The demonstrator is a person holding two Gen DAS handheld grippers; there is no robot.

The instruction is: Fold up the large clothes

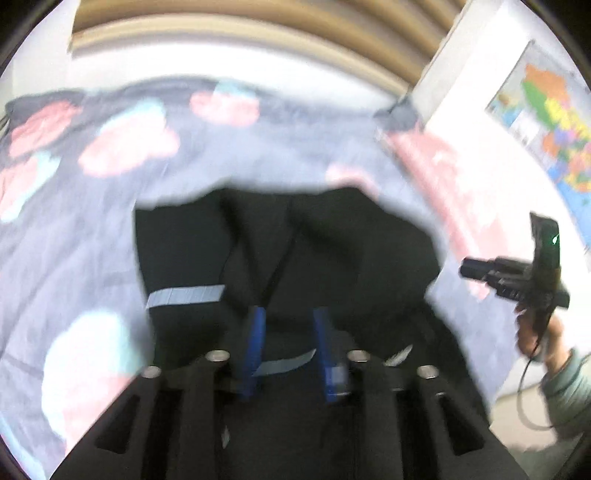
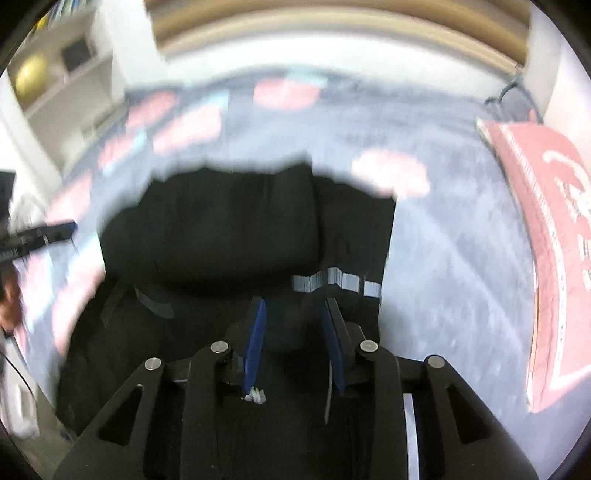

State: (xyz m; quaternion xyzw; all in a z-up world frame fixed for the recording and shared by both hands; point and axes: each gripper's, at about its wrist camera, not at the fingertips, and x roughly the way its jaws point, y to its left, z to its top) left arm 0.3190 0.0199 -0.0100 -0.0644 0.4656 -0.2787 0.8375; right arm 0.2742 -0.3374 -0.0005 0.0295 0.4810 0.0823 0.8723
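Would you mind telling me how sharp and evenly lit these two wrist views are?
Left wrist view: motion blur smears the bedspread and the black garment; the left gripper is sharper; the map curves with fisheye distortion. Right wrist view: similar blur on the bedspread, the grey stripe reads crisper, and the white band under the headboard is overexposed.

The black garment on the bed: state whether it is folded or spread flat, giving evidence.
Partly folded. In the right wrist view the black garment shows a thick rolled-over layer on top of a lower layer bearing a reflective stripe.
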